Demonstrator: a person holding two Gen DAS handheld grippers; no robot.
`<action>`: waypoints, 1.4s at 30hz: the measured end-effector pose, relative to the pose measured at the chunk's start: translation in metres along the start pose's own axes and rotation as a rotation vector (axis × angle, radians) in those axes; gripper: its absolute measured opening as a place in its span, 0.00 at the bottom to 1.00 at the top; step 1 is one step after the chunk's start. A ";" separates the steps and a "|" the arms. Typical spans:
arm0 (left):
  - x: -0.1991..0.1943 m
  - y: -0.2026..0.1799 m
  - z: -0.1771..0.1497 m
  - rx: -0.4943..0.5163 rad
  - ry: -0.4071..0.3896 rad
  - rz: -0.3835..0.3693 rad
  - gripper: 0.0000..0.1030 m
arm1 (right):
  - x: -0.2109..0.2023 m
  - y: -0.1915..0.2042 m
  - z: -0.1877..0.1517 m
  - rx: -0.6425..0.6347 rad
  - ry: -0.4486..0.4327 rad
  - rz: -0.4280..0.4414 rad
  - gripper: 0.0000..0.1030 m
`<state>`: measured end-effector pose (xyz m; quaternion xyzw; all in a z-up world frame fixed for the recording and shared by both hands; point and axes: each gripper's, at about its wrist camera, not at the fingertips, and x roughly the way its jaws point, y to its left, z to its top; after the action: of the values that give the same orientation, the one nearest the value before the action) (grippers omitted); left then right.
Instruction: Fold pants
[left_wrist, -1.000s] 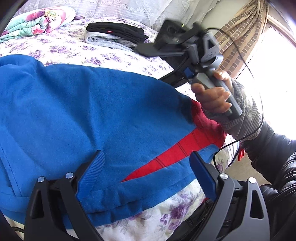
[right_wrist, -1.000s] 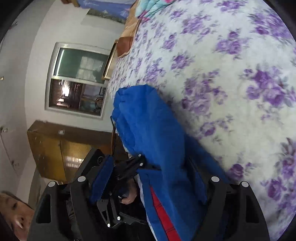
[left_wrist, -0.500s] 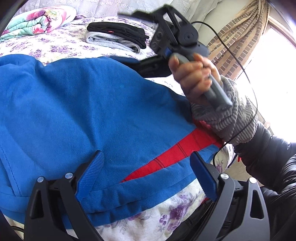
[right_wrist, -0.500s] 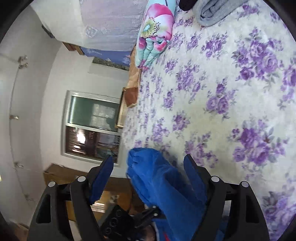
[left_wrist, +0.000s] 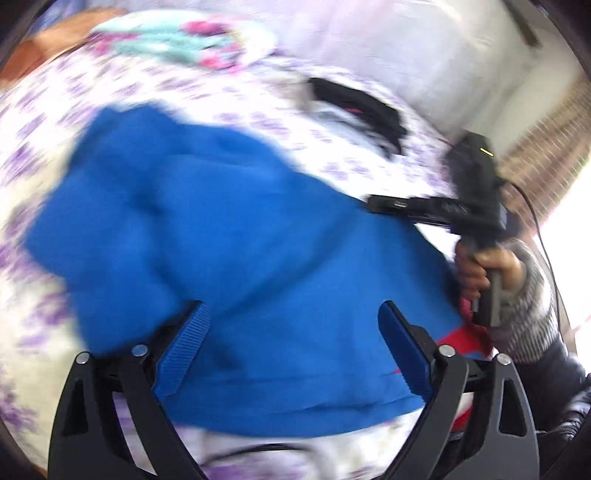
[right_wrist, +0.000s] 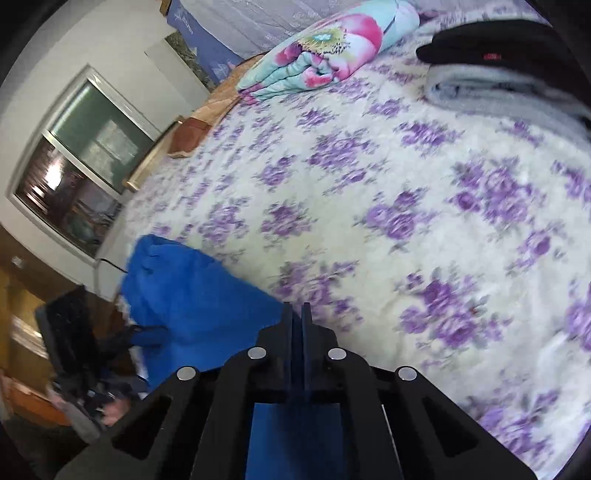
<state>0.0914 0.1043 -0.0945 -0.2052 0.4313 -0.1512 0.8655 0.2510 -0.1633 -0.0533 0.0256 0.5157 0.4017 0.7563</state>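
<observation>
Pants: blue pants (left_wrist: 236, 236), thick fleece-like cloth with a red stripe at one end, lie bunched on the bed (right_wrist: 424, 221) near its front edge, in front of the person.
Handling: judged soft, limp and light; the cloth should sag and slide on itself, so a pinch through a doubled edge or hem, taken by both grippers well apart, looks the safest hold.
Left gripper: the left gripper (left_wrist: 291, 343) hovers over the middle of the garment, jaws wide apart, nothing between them; the view is blurred.
Right gripper: the right gripper (right_wrist: 297, 321), jaws pressed together, sits at the blue cloth's edge; blue fabric shows beneath it, but a pinch cannot be confirmed.
Bed beyond: a folded stack of clothes (right_wrist: 498, 74), black on grey, rests toward the far side; a floral quilt (right_wrist: 325, 48) lies rolled by the head end.
</observation>
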 end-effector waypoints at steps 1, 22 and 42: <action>-0.002 0.007 -0.001 -0.015 0.005 0.004 0.64 | 0.007 0.000 0.001 -0.031 0.005 -0.095 0.02; -0.013 0.022 0.008 -0.086 -0.015 0.072 0.52 | -0.012 0.029 -0.033 -0.030 0.015 0.042 0.06; 0.011 -0.043 0.019 0.118 0.051 -0.016 0.75 | -0.015 -0.064 -0.008 0.321 0.168 0.418 0.69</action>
<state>0.1094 0.0664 -0.0709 -0.1534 0.4417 -0.1884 0.8636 0.2801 -0.2191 -0.0746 0.2174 0.6171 0.4631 0.5979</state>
